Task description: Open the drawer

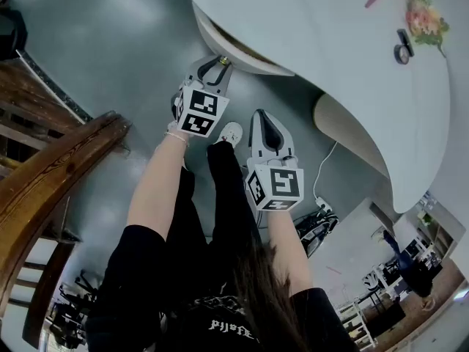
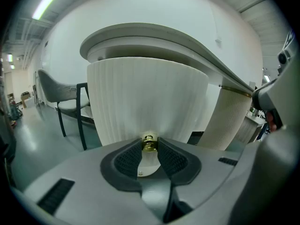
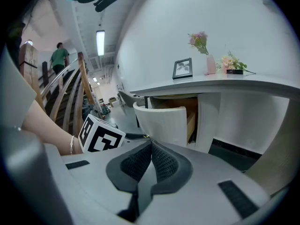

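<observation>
under the surface's rim: the drawer [image 1: 220, 41], a curved, ribbed white front, juts from beneath the white surface [image 1: 330, 50]; the right gripper view shows its wooden side bared, so i judge it already partly out.
on the drawer's face: a small brass knob [image 2: 149, 138] sits low at the middle of the ribs.
left tool [image 2: 150, 144]: clamped on the knob, one pad on each side of it.
right tool [image 3: 150, 146]: jaws pressed together on nothing; it hangs just beside the left one, near the drawer but apart from it.
direction: the drawer lies straight ahead of the left tool, and its slide axis runs from under the surface out toward the person, so the pull goes straight back along the tool's own line.
nearer hand: the left, already on the knob; the right has no part in it.
edges: the rim overhangs the drawer from above, and the left tool works below it without touching.
open room: bare floor [image 1: 110, 50] all round; the person's shoe [image 1: 231, 132] lies under the tools; a wooden railing [image 1: 66, 167] stands well apart.
risk: the round knob may slip if the pull tilts off axis.
</observation>
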A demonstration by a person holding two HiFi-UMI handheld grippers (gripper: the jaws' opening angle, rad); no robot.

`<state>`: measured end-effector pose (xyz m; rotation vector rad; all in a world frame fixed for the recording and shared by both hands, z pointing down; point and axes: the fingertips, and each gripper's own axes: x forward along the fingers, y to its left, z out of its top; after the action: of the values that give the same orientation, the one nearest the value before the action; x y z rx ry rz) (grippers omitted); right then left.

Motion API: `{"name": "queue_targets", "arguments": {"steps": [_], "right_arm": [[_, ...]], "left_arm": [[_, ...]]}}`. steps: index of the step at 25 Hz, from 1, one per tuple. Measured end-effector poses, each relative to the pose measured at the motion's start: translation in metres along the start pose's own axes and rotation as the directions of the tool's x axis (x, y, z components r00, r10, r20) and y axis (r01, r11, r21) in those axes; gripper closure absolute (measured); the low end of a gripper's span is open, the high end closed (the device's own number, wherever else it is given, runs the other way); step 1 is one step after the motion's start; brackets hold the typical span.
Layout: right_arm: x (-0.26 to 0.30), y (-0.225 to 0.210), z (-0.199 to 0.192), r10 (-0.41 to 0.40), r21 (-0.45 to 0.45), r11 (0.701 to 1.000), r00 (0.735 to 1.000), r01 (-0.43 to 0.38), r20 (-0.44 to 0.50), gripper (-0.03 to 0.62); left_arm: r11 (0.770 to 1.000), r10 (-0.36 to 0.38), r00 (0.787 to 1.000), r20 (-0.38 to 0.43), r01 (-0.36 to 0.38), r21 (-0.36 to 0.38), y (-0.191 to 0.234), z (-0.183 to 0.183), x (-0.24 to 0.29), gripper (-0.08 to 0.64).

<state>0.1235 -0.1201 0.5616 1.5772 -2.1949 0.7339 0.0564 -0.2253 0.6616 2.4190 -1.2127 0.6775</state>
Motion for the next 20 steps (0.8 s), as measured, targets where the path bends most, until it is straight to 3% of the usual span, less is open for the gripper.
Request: {"name": "queue_targets", "arguments": {"steps": [20], "right_arm": [[-0.018,0.018,-0.009,0.04,-0.006,0.999,0.998,-0.041,-0.047,0.566]], "left_arm": [[1.0,-0.007,0.997,-0.082,0.007,0.004,-0.004,-0.03,-0.043,0.445]]}}
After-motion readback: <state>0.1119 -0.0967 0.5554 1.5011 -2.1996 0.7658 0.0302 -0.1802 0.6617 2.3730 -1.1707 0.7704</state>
